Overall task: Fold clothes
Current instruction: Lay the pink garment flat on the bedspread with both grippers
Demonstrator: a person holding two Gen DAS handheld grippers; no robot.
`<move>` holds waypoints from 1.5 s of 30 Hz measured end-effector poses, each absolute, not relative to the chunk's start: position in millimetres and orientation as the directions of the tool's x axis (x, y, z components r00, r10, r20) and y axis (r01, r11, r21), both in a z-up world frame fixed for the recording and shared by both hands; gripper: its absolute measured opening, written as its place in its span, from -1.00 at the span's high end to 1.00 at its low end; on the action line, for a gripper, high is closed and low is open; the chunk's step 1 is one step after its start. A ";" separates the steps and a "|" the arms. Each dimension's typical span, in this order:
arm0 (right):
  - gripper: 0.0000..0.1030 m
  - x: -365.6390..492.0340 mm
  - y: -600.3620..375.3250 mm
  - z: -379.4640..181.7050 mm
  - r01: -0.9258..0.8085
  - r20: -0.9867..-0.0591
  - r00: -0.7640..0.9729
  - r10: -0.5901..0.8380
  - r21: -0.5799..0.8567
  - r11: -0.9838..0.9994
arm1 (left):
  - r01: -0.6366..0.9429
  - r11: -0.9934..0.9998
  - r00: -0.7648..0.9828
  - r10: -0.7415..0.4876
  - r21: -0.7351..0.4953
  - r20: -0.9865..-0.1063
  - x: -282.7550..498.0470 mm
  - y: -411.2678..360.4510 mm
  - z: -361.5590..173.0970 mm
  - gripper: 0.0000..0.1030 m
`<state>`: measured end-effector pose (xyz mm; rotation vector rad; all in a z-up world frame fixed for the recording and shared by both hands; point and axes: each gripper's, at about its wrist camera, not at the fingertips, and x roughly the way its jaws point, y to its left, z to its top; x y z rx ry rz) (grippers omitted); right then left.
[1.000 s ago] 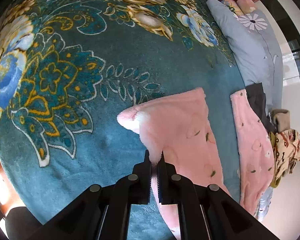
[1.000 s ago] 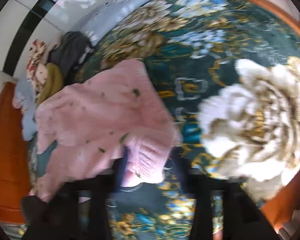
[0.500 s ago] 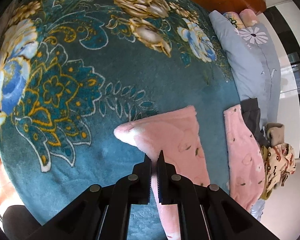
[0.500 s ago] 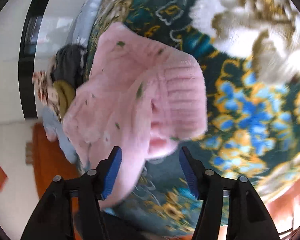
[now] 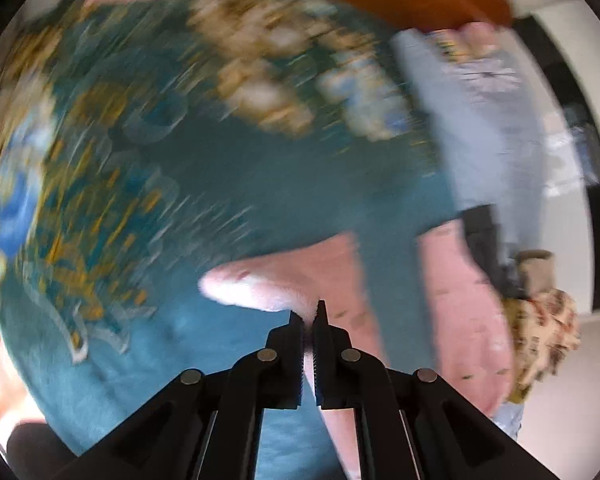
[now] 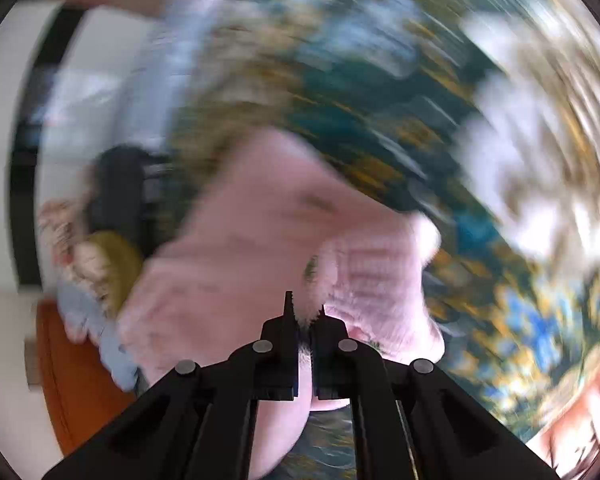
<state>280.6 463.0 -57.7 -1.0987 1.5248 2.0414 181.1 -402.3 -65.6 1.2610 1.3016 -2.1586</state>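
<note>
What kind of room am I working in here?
Most likely a bedroom: the pink garment lies on a bed spread with a teal floral blanket, a grey-blue pillow sits along its edge, and more clothes are piled beside it.

No text, label, brand, number or sign can be read in either view (both are smeared by motion blur). The teal floral blanket [image 5: 228,184] carries only flower and leaf patterns, no lettering. The pink fleece garment [image 6: 260,248] shows small dark specks that are print motifs, not characters. The patterned cloth [image 5: 540,332] at the blanket's right edge has brown and cream markings too blurred to tell as writing. The grey-blue pillow [image 5: 480,120] shows a faint flower print, nothing legible. The black gripper fingers [image 5: 288,344] bear no marking.
</note>
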 end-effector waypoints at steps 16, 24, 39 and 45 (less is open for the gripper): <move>0.92 339.5 462.6 -115.4 -0.695 -0.835 -0.541 -0.099 0.510 -0.507 | 0.699 -0.567 -0.438 0.141 -0.435 -0.888 248.9 -399.9 -137.7 0.92; 0.92 341.5 477.4 -124.3 -0.716 -0.868 -0.490 -0.085 0.456 -0.529 | 0.686 -0.493 -0.501 0.214 -0.535 -0.839 267.3 -399.6 -151.3 0.86; 0.35 357.3 502.1 -86.8 -0.747 -0.950 -0.307 -0.054 0.275 -0.605 | 0.721 -0.334 -0.564 0.225 -0.607 -0.795 248.4 -430.7 -177.0 0.51; 0.29 286.4 464.9 -30.4 -0.642 -0.924 -0.375 0.076 0.200 -0.740 | 0.668 -0.414 -0.644 0.093 -0.618 -0.759 249.6 -427.9 -137.7 0.91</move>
